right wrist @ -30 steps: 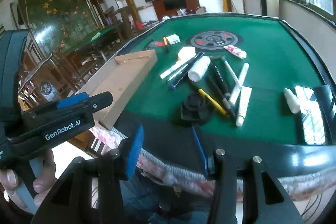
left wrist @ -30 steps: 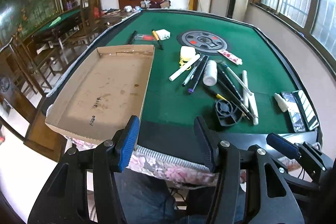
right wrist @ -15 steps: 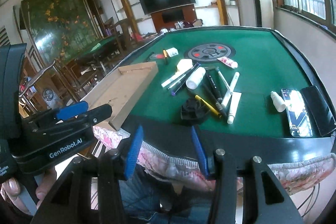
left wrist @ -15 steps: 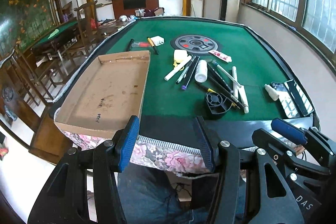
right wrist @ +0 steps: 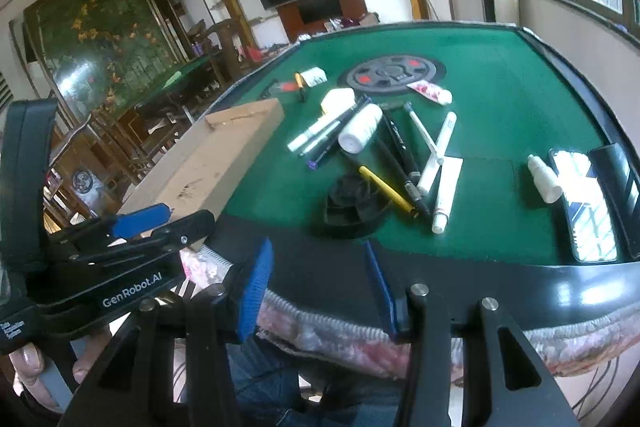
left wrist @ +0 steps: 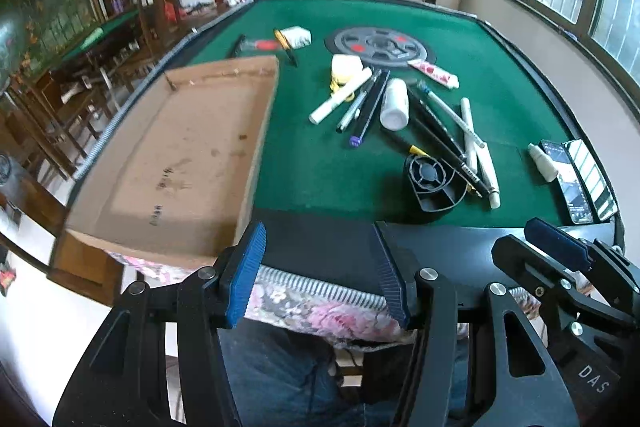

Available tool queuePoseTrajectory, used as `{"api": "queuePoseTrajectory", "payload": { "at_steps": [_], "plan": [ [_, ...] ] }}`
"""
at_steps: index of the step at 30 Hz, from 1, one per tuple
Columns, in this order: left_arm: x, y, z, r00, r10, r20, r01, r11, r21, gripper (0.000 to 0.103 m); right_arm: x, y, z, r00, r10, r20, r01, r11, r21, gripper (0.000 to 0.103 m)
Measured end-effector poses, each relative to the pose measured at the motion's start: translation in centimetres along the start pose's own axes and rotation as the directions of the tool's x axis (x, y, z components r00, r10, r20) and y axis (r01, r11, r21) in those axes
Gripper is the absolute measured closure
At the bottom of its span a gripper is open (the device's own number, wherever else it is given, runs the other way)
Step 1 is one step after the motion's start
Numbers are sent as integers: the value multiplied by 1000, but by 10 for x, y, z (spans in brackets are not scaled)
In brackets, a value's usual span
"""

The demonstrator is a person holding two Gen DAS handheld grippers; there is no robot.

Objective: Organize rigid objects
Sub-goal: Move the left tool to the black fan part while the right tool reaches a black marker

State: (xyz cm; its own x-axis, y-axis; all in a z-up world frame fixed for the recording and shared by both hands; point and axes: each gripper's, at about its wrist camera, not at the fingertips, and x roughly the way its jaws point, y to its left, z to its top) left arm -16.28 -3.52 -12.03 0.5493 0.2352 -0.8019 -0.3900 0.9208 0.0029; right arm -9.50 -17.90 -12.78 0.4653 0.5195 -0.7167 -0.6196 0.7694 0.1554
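Pens (left wrist: 362,107) crowd green table (left wrist: 500,75) beside cardboard tray (left wrist: 180,155).

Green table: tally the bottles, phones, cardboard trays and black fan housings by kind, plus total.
White plastic bottles: 2
Flat dark phones: 2
Brown cardboard tray: 1
Black round plastic fan housing: 1
Total: 6

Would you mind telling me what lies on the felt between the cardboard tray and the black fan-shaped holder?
Nothing: in the left wrist view, only bare green felt separates the cardboard tray from the black fan-shaped holder.
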Motion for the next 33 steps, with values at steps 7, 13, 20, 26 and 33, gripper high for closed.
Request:
{"api": "queuePoseTrajectory", "payload": {
  "at_steps": [7,13,20,26,33],
  "plan": [
    [45,-12,22,992,-94,-82,97,995,28,50,33,-39,6,998,34,-47,-30,996,88,55],
    [78,-30,36,967,-190,-170,200,979,46,50,49,-61,19,994,37,-106,-23,992,125,55],
    [103,-43,45,932,-289,-219,292,956,-18,50,56,-78,24,993,49,-108,-31,987,160,55],
    [103,-46,49,908,-340,-243,343,939,-32,82,60,-82,26,992,55,-113,-35,984,172,55],
    [111,-34,49,892,-359,-276,347,933,-95,62,73,-82,33,983,101,-155,-69,977,200,67]
  ]
}}
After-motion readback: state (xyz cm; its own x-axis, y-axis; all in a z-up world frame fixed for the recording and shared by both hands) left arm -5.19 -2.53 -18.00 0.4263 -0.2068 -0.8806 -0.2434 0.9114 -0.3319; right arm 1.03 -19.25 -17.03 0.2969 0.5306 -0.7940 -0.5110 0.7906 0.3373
